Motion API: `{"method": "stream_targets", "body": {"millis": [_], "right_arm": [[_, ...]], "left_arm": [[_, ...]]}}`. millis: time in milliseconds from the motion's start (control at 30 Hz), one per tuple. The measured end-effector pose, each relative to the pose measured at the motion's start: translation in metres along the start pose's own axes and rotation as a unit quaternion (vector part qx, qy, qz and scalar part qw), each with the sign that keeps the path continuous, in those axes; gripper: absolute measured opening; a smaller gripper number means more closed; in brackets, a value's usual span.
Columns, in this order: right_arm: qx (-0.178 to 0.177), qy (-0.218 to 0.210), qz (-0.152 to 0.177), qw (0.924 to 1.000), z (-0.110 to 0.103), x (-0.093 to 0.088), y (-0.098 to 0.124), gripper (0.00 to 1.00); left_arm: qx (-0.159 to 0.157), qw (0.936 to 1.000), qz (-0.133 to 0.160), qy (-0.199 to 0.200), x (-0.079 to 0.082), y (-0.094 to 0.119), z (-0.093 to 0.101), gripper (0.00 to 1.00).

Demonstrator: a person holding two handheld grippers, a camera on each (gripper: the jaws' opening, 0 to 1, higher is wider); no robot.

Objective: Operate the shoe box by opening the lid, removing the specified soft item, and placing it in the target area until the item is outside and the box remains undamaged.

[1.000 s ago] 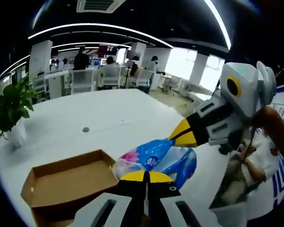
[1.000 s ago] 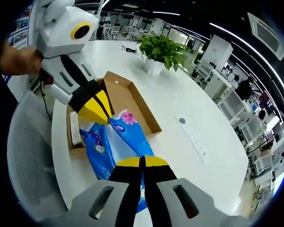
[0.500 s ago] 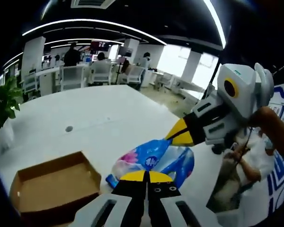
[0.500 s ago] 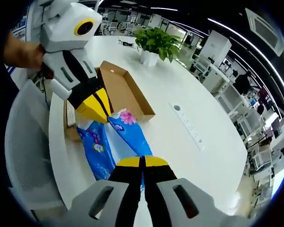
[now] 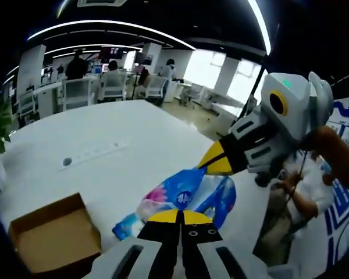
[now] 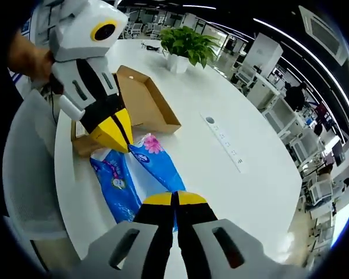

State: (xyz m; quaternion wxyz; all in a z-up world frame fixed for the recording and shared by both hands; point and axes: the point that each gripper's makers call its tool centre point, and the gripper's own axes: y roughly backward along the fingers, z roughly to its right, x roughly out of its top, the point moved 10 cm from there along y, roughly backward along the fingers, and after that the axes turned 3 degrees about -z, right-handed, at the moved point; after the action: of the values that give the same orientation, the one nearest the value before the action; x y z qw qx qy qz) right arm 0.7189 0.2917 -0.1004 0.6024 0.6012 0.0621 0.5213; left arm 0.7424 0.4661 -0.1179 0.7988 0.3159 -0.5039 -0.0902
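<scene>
Both grippers are holding the soft blue tissue pack [image 5: 189, 195] up over the white table [image 5: 122, 136], one at each end. In the left gripper view the left gripper [image 5: 179, 217] is pinching the near end of the pack with its yellow-tipped jaws pressed together, while the right gripper [image 5: 214, 163] is reaching in from the right, its tip clamped on the far edge — a person's hand is gripping it behind. From the right gripper view it is the mirror of that: the right gripper [image 6: 174, 199] is squeezing the near end of the tissue pack [image 6: 141, 174] with jaws closed tight, and the left gripper [image 6: 117, 132] is biting the top end.

The pack is sitting outside the open cardboard shoe box [image 6: 141, 102], just beside its near corner — in the left gripper view the shoe box [image 5: 53, 239] is lying to the lower left. A potted plant [image 6: 187, 45] is standing on the table beyond the box, and a white power strip [image 6: 223, 141] is lying flat farther along. A chair back [image 6: 26, 168] is edging the table's near side.
</scene>
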Motion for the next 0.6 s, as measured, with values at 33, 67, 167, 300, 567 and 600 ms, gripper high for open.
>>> {"method": "stream_targets", "body": {"millis": [33, 67, 167, 300, 567, 600], "right_arm": [[0.000, 0.000, -0.001, 1.0000, 0.001, -0.002, 0.000, 0.00], [0.000, 0.000, -0.002, 1.0000, 0.002, -0.004, 0.001, 0.00], [0.000, 0.000, -0.008, 1.0000, 0.003, -0.011, 0.002, 0.00], [-0.002, -0.001, -0.015, 0.9999, 0.009, -0.024, 0.002, 0.00], [-0.002, -0.003, -0.030, 0.9996, 0.019, -0.046, 0.002, 0.00], [-0.002, -0.004, -0.030, 0.9995, 0.021, -0.048, 0.001, 0.00]], "left_arm": [[-0.001, 1.0000, -0.001, -0.001, 0.001, -0.002, 0.001, 0.00], [-0.003, 1.0000, -0.002, -0.002, 0.001, -0.006, 0.002, 0.00], [-0.008, 0.9999, -0.007, -0.001, 0.003, -0.015, 0.005, 0.00], [-0.015, 0.9998, -0.014, -0.005, 0.006, -0.029, 0.009, 0.00], [-0.031, 0.9991, -0.026, -0.009, 0.009, -0.053, 0.016, 0.00], [-0.033, 0.9990, -0.028, -0.010, 0.009, -0.057, 0.017, 0.00]]}}
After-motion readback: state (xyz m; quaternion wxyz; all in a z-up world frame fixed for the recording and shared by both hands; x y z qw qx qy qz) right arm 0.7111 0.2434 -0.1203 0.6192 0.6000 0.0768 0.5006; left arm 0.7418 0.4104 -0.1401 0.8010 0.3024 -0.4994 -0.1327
